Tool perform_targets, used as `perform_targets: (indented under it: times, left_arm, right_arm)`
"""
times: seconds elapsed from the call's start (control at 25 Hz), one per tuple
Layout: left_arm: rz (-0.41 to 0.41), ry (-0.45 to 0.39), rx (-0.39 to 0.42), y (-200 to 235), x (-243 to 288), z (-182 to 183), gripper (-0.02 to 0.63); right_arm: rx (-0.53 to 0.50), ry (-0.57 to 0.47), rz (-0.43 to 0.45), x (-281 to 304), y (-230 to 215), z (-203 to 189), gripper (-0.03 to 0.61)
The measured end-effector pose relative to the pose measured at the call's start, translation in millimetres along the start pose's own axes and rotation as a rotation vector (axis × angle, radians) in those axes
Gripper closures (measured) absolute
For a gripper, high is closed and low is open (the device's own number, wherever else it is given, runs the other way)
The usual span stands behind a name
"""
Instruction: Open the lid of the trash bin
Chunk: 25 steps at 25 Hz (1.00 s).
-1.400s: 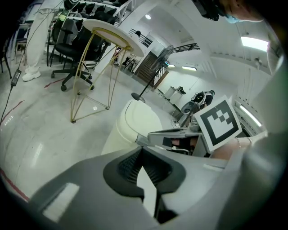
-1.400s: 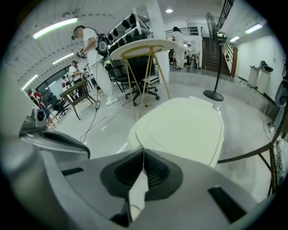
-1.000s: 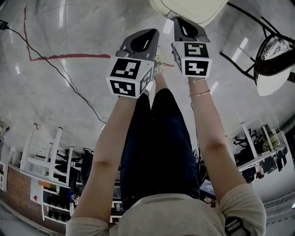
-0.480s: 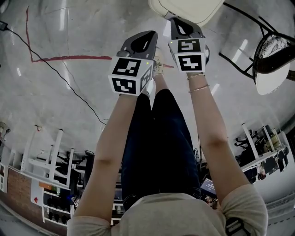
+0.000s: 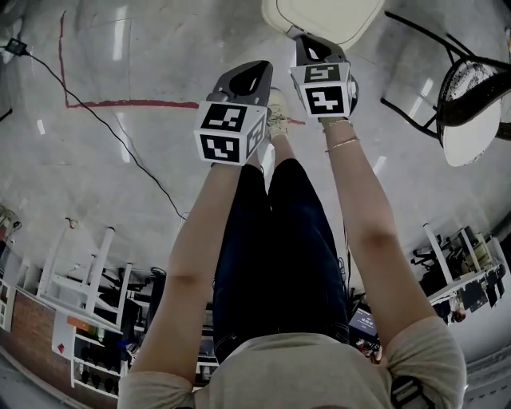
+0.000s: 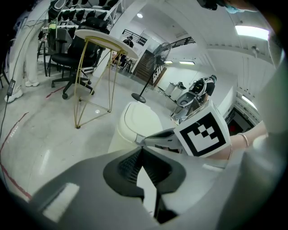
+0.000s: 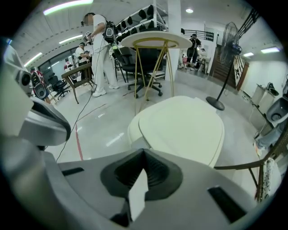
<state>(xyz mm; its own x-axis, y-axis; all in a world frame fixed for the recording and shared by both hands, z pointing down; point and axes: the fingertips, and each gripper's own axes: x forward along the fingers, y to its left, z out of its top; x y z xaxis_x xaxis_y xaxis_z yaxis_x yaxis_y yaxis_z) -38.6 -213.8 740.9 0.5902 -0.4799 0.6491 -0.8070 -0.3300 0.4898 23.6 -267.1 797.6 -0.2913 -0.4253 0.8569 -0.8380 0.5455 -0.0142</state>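
Head view shows the bin [image 5: 319, 16] on the floor [image 5: 144, 160] just ahead of the person, its lid [image 7: 180, 128] lying flat and closed, so the opening is not begun. Both arms [image 5: 363, 224] reach straight forward and down, side by side. The right gripper [image 5: 321, 49] hovers at the lid's near edge, contact unclear; the left gripper [image 5: 249, 76] sits beside it, farther back. Both pairs of jaws are together on nothing.

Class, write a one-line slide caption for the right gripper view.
Shut right tongs pointed at the closed, rounded cream plastic trash-bin lid.
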Motion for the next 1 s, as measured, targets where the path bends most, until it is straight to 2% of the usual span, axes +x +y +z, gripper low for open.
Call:
perform_targets:
  times: [0.32, 0.56, 0.76, 0.92, 1.0]
  left_arm:
    - [-0.006, 0.006, -0.004, -4.2, 0.2, -6.5, 0.607]
    - [-0.010, -0.004, -0.010, -5.8, -4.7, 2.4, 0.607]
    - [-0.002, -0.020, 0.003, -6.4, -12.2, 15.6, 0.607]
    - [0.002, -0.027, 0.005, -12.2, -24.7, 22.6, 0.607]
    - [-0.002, -0.032, 0.010, -17.2, -31.2, 29.2, 0.607]
  right_arm:
    - [-0.006, 0.027, 0.010, 1.5, 0.5, 0.4, 0.574]
    - [-0.002, 0.044, 0.011, -1.5, -0.5, 2.1, 0.574]
    - [0.035, 0.046, 0.063, -14.8, 8.1, 0.6, 0.574]
    - [0.025, 0.034, 0.097, -45.2, 24.7, -5.8, 0.574]
    - [0.089, 0.008, 0.141, -64.7, 32.1, -2.9, 0.574]
